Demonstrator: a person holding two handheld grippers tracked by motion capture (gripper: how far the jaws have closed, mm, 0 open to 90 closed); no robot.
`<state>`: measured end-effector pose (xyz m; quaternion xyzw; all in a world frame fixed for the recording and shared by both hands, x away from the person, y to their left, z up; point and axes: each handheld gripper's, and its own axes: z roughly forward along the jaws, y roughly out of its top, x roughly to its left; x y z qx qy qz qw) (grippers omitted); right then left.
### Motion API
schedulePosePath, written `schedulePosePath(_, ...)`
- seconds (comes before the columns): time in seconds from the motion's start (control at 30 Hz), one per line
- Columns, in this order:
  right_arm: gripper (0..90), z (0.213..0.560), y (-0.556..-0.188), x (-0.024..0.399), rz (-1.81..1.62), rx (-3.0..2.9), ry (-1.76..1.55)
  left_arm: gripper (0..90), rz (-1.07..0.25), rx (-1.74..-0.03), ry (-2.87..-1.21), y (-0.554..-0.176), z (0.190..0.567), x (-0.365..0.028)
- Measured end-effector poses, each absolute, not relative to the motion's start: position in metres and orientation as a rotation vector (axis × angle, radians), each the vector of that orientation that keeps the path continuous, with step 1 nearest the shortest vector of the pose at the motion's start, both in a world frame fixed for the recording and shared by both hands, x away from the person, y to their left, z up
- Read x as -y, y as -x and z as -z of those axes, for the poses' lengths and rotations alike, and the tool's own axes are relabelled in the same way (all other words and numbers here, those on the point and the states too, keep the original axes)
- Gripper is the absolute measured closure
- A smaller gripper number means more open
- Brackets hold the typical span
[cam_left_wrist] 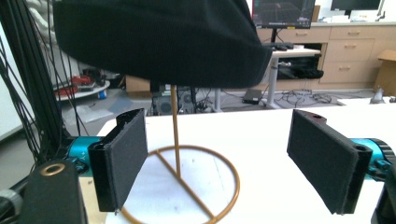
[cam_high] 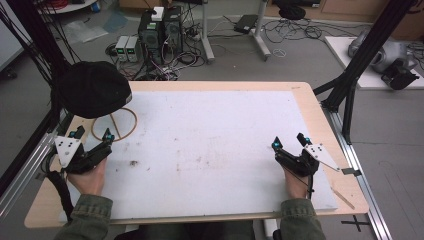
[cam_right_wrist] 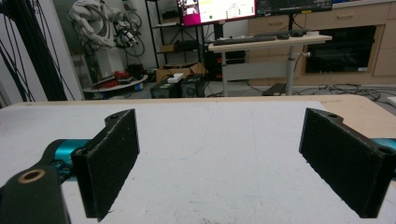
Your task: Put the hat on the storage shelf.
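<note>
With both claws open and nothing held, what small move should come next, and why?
Probably raise the left claw toward the black cap on the gold stand. That claw is open, empty and faces the stand's rod below the cap; the right claw sits far across the table.

a lab: floor computers (cam_high: 160, 30), tangled cables (cam_high: 295, 30), monitors (cam_right_wrist: 217, 10).

Black cap (cam_left_wrist: 159, 42) cut off by top edge in left claw view, crown out of frame; in high view it hides the top of the gold stand (cam_high: 120, 125) and part of its ring base. Stand's ring (cam_left_wrist: 187, 186) cut by bottom edge, partly behind the near pad (cam_left_wrist: 121, 158). Right pad (cam_right_wrist: 345, 163) runs off the right edge. Worktop (cam_high: 320, 115) specks too small to tell
</note>
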<state>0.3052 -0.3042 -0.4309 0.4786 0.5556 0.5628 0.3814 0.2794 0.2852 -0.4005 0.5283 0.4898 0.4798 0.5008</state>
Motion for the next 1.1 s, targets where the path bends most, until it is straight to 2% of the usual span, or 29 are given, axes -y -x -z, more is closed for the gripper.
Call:
schedulePosePath(0.43,11.3,0.431,-0.305,0.303,-1.429,-1.427,-1.219,16.8,-1.081,-1.2,-1.311,-0.28,0.424,-0.296)
schedulePosePath(0.6,11.3,0.431,-0.305,0.302,-1.422,-1.434,-1.216,16.7,-1.001,-1.197,-1.32,-0.28,0.433,-0.297)
schedulePosePath(1.1,11.3,0.433,-0.307,0.3,-1.418,-1.461,-1.211,16.7,-0.98,-1.218,-1.313,-0.279,0.436,-0.305)
